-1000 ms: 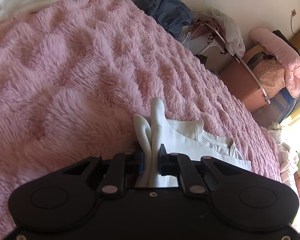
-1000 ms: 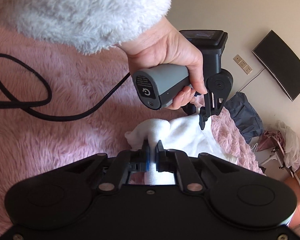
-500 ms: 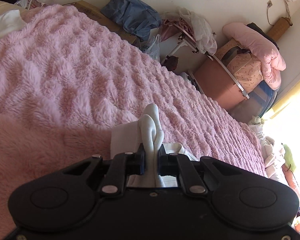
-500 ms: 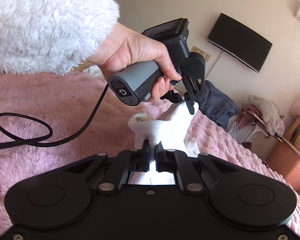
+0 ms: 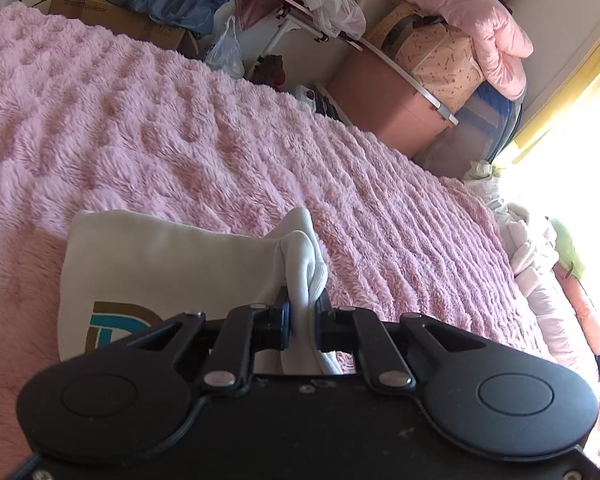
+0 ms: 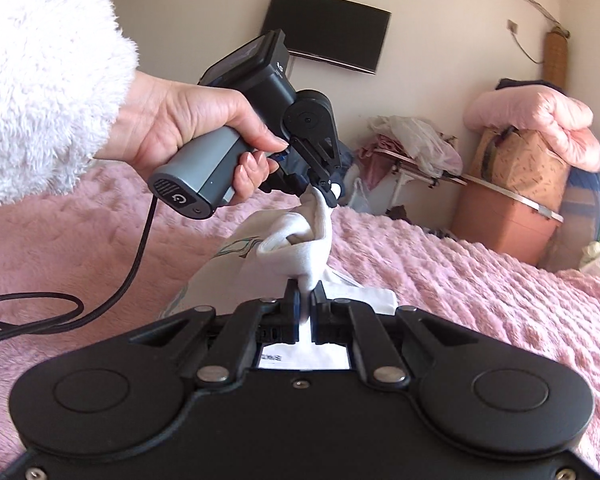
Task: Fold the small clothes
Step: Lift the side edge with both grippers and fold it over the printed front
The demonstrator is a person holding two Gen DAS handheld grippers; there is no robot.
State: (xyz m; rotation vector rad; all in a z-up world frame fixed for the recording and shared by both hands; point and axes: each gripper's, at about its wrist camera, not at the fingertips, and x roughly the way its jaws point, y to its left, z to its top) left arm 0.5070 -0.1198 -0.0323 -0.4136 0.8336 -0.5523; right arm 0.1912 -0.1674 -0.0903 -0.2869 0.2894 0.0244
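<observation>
Above the pink fluffy bed (image 5: 220,128), a small white garment (image 5: 172,264) hung lifted between both claws. The left claw (image 5: 302,312) pinched one bunched edge, and the right claw (image 6: 305,300) pinched another. The person's left hand (image 6: 188,132), in a fuzzy white sleeve (image 6: 40,80), gripped its handle.

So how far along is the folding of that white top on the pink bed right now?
Partway. Done: both grippers have hold of the white top; the left gripper and right gripper are each shut on a bunched edge. In hand: those edges are lifted over the pink blanket, while the part with the printed logo hangs below. Left: lay the fabric down, finish the fold and let go.
</observation>
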